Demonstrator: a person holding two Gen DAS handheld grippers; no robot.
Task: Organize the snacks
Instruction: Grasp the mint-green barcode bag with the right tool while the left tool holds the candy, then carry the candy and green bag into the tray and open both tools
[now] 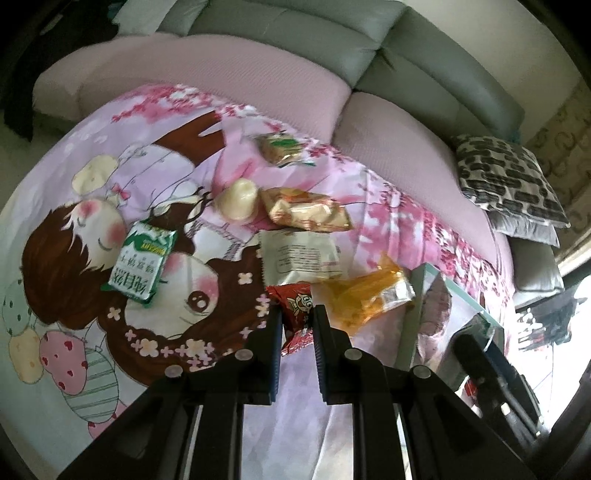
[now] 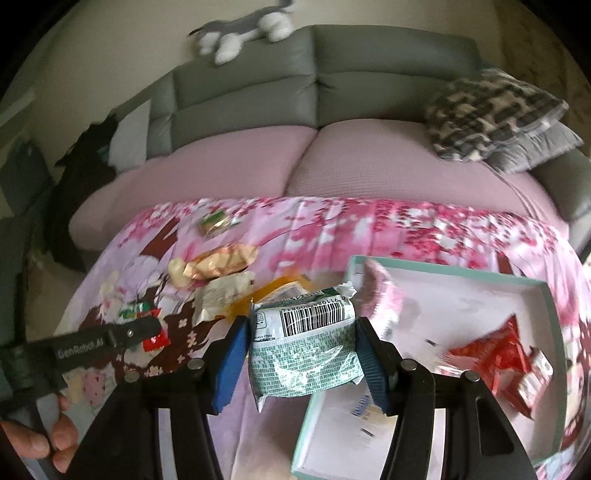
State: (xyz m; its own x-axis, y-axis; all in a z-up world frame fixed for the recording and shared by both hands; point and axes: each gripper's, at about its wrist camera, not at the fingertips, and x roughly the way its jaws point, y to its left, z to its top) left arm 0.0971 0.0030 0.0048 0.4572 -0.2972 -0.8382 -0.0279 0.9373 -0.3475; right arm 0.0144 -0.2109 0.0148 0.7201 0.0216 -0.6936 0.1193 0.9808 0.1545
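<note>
My right gripper (image 2: 301, 354) is shut on a green-and-white snack pack (image 2: 303, 350) with a barcode, held above the left edge of the teal-rimmed box (image 2: 436, 271). Red snack packs (image 2: 498, 363) and a pink pack (image 2: 382, 295) lie in the box. My left gripper (image 1: 297, 332) is shut on a small red snack pack (image 1: 295, 314) low over the cartoon cloth; it also shows in the right wrist view (image 2: 157, 338). Loose on the cloth lie a green-white pack (image 1: 142, 266), a cream pudding cup (image 1: 238, 201), a golden pack (image 1: 306, 214), a white pack (image 1: 299, 258), an orange pack (image 1: 369, 295) and a far green-brown pack (image 1: 282, 147).
The pink cartoon cloth (image 1: 92, 325) covers the surface, with a sofa (image 2: 317, 96) with pink seat cushions behind. Patterned pillows (image 2: 491, 114) sit at the sofa's right, a plush toy (image 2: 243, 31) on its back. The box shows at right in the left wrist view (image 1: 465, 299).
</note>
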